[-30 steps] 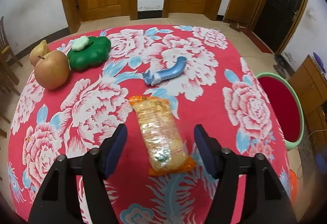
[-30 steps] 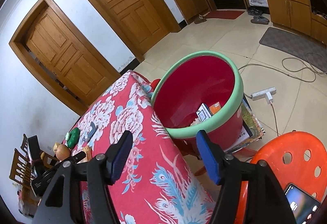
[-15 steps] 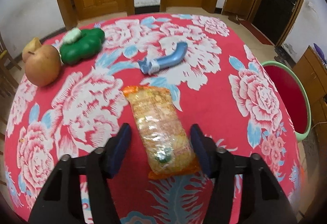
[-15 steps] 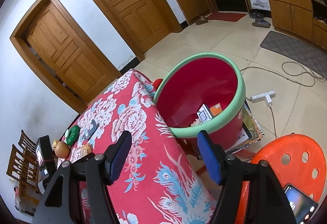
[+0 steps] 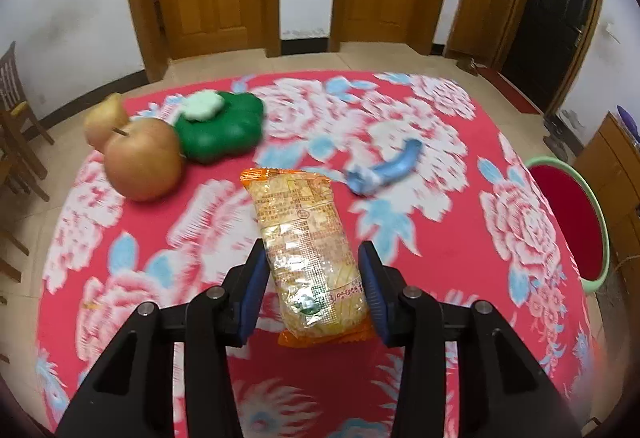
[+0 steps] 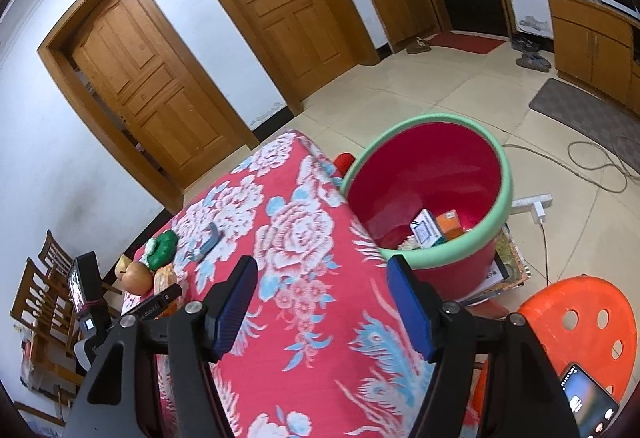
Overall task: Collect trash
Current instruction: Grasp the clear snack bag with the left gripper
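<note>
An orange and clear snack packet [image 5: 308,250] is held between the blue pads of my left gripper [image 5: 314,292], which is shut on its near end, with the packet lifted off the red flowered tablecloth [image 5: 440,250]. A crumpled blue wrapper [image 5: 386,168] lies further back on the cloth. The red bin with a green rim [image 6: 432,194] stands on the floor beside the table and holds small boxes; it also shows in the left wrist view [image 5: 572,222]. My right gripper [image 6: 324,302] is open and empty above the table's edge, next to the bin.
An apple [image 5: 142,158], a pear [image 5: 100,118] and a green flower-shaped box [image 5: 218,128] sit at the table's far left. An orange plastic stool [image 6: 576,326] with a phone on it stands by the bin. Wooden chairs [image 6: 36,298] stand at the left.
My left gripper has closed in on the snack packet and taken hold of it, then lifted it. The right gripper has stayed open and barely shifted.
</note>
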Available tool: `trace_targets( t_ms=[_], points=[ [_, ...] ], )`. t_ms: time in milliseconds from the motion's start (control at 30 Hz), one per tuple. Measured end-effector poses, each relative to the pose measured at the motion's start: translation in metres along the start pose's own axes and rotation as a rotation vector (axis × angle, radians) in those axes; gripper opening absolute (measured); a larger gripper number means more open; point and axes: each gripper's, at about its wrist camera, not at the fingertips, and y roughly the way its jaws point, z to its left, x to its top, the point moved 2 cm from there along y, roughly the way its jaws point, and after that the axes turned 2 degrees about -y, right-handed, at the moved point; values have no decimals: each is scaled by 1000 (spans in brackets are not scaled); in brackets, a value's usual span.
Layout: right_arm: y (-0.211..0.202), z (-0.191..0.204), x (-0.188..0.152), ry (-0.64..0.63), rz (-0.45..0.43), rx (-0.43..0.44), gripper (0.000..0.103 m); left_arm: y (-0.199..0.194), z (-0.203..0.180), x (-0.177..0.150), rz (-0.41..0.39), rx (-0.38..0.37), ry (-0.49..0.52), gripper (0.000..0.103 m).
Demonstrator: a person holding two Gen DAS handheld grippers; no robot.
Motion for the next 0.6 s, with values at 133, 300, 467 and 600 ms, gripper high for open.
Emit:
trace_targets(
  t_ms=[133, 300, 467, 600],
  points=[
    [6, 23, 3, -43, 11, 14, 70, -2, 20, 7, -20, 23, -17, 46],
    [19, 59, 7, -97, 28, 43, 70, -1, 37, 12, -42, 19, -50, 46],
    [43, 99, 10, -157, 37, 65, 70, 4, 49, 9, -49, 0, -85, 46],
    [73, 122, 11, -178, 70, 87, 70, 8, 58, 6, -53, -8, -111, 46]
  ],
)
